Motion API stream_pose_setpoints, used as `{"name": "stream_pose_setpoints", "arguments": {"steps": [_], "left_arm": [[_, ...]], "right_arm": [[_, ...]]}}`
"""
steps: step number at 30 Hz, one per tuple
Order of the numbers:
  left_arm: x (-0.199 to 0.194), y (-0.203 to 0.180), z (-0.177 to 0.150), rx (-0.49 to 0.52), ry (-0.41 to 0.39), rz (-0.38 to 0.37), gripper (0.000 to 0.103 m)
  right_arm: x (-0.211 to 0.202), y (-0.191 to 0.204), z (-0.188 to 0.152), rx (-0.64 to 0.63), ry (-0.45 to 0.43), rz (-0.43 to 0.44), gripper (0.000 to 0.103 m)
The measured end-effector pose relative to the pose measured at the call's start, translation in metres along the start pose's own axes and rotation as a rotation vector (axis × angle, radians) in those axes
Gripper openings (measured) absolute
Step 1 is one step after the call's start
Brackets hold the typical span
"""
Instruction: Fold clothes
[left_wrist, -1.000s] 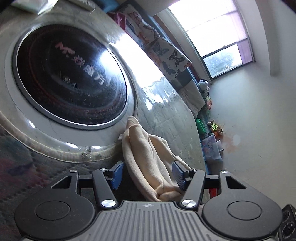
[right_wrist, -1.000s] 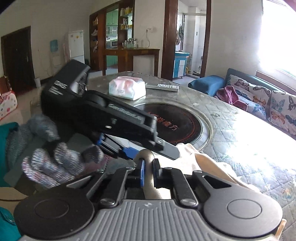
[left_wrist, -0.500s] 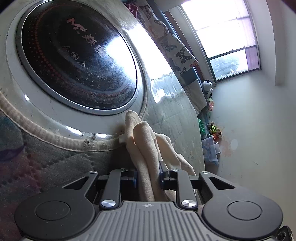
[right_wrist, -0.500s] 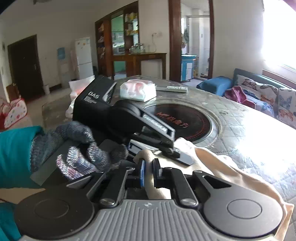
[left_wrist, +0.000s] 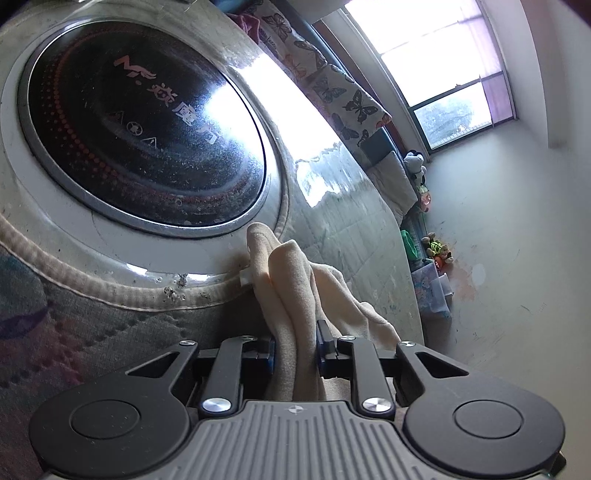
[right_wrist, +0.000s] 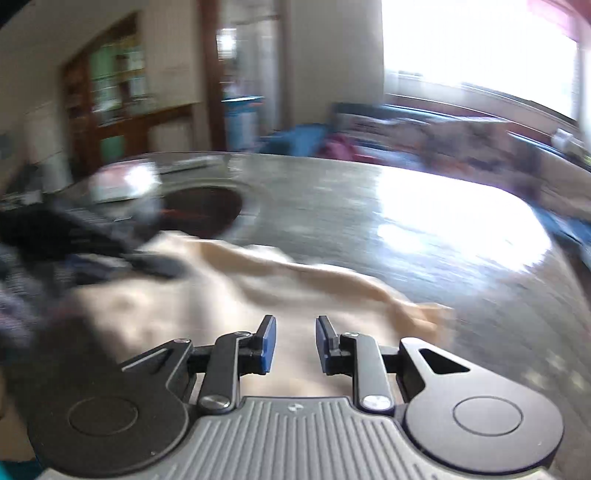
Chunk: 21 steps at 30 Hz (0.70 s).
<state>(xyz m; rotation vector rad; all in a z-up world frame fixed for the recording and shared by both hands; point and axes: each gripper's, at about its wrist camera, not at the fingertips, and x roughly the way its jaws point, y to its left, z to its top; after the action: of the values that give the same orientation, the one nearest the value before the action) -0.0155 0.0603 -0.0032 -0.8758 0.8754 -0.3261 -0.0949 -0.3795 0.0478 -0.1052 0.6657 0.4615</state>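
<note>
A cream garment (left_wrist: 295, 288) lies bunched on the round quilted table (left_wrist: 351, 229), beside the dark round hob (left_wrist: 140, 122). My left gripper (left_wrist: 295, 343) is shut on a raised fold of it, both blue pads pressing the cloth. In the blurred right wrist view the garment (right_wrist: 258, 273) spreads across the table below my right gripper (right_wrist: 295, 332). Its jaws are opening, with a clear gap and nothing pinched between the pads. The left gripper shows as a dark blur (right_wrist: 74, 236) at that view's left, on the cloth's far end.
A sofa with butterfly cushions (left_wrist: 332, 85) runs along the window wall, with toys (left_wrist: 436, 251) on the floor beyond the table edge. A blurred white pack (right_wrist: 125, 181) sits at the table's far left. Bright glare covers the right half of the tabletop (right_wrist: 443, 221).
My left gripper closed on the cloth fold and has held still since. My right gripper let go of the cloth, parted its jaws and swung right, away from the left gripper.
</note>
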Motion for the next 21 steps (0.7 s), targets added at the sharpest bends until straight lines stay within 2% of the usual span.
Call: {"name": "stream_pose_setpoints", "arguments": {"steps": [3,5,9,13,15,17,19,21], "left_arm": [[0.002,-0.003,-0.002,0.011,-0.001,0.006,0.022],[0.002,-0.005,-0.002,0.017,-0.002,0.010,0.022],[0.010,-0.014,0.002,0.037,-0.001,0.018,0.023],[0.013,-0.016,0.002,0.049,0.004,0.022,0.023],[0.013,-0.018,0.002,0.055,0.003,0.026,0.023],[0.014,-0.020,0.001,0.071,-0.005,0.035,0.022],[0.015,-0.023,0.000,0.093,-0.014,0.047,0.022],[0.016,-0.027,-0.001,0.109,-0.019,0.059,0.022]], "right_arm": [[0.006,-0.031,-0.006,0.088,0.004,-0.075,0.024],[0.008,-0.050,-0.010,0.140,-0.001,-0.099,0.031],[0.014,-0.074,-0.017,0.205,-0.008,-0.105,0.038],[0.021,-0.083,-0.019,0.241,-0.023,-0.074,0.038],[0.020,-0.082,-0.018,0.240,-0.026,-0.058,0.036],[0.019,-0.080,-0.017,0.232,-0.027,-0.042,0.023],[0.018,-0.077,-0.016,0.229,-0.032,-0.035,0.015],[0.017,-0.074,-0.015,0.218,-0.041,-0.045,0.012]]}}
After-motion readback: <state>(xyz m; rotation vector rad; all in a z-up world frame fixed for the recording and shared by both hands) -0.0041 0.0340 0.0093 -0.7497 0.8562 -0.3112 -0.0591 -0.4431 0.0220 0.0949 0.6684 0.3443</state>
